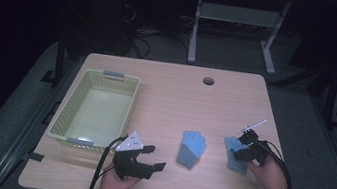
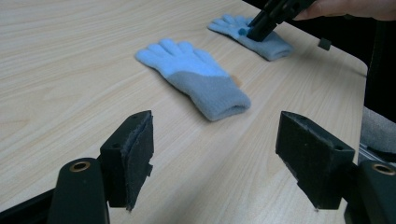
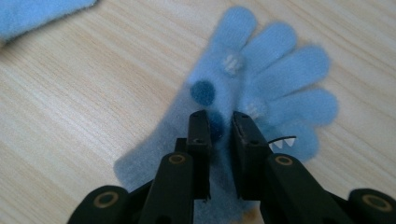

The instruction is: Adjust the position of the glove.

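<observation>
Two light blue gloves with grey cuffs lie flat on the wooden table. The first glove (image 1: 192, 148) (image 2: 196, 77) rests at the centre, fingers pointing away from me. The second glove (image 1: 234, 155) (image 3: 280, 74) lies to its right and has dark and white spots on its palm. My right gripper (image 1: 244, 147) (image 3: 220, 126) points down onto it, shut on a pinch of fabric at the palm. It also shows far off as the right gripper (image 2: 261, 25). My left gripper (image 1: 156, 157) (image 2: 217, 135) hovers open near the front edge, its jaws facing the first glove with nothing between them.
A pale green plastic basket (image 1: 70, 105) stands empty at the table's left side. A round cable hole (image 1: 208, 81) sits near the far edge. Bare wood lies between the basket and the gloves. The table's right edge runs close to the right hand.
</observation>
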The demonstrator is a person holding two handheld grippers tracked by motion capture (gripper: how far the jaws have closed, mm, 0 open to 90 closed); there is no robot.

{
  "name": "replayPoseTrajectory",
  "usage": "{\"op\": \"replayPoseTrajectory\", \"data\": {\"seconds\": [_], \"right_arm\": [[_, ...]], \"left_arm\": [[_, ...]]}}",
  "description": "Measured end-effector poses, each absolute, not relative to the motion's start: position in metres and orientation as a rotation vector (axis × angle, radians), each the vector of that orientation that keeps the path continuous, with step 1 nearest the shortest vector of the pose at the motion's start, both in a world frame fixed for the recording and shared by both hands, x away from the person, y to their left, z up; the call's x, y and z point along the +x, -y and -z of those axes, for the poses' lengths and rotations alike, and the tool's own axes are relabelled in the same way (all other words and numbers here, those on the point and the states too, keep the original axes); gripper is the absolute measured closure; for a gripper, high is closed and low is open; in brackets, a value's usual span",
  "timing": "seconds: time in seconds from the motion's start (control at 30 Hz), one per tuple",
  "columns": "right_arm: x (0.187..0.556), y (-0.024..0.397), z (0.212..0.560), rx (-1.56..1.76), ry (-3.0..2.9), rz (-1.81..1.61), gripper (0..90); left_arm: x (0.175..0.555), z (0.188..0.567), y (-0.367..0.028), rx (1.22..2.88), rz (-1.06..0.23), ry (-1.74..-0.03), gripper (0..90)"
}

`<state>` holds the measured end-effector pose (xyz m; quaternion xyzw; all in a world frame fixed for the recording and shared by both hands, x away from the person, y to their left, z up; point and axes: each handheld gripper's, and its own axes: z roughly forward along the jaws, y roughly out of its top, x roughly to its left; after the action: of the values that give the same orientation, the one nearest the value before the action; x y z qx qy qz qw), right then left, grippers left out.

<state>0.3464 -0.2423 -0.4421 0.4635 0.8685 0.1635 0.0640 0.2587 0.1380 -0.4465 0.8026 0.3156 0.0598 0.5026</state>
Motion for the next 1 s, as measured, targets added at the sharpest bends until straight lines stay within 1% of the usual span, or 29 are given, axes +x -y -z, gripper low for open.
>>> {"op": "replayPoseTrajectory", "data": {"seconds": [0.3,0.53,0.7,0.8,1.0], "right_arm": [[0.345,0.245,0.438,1.427,-2.620,-0.521,82.3],[0.337,0.252,0.423,1.474,-2.574,-0.638,82.4],[0.331,0.247,0.412,1.434,-2.559,-0.652,82.4],[0.330,0.246,0.411,1.437,-2.559,-0.666,82.4],[0.324,0.233,0.399,1.418,-2.569,-0.712,82.4]], "left_arm": [[0.258,0.445,-0.138,1.938,-0.146,-0.750,27.6],[0.258,0.444,-0.139,1.927,-0.150,-0.762,27.6],[0.257,0.444,-0.136,1.941,-0.171,-0.749,27.6],[0.256,0.443,-0.135,1.961,-0.192,-0.721,27.6],[0.258,0.443,-0.138,1.946,-0.186,-0.737,27.6]]}}
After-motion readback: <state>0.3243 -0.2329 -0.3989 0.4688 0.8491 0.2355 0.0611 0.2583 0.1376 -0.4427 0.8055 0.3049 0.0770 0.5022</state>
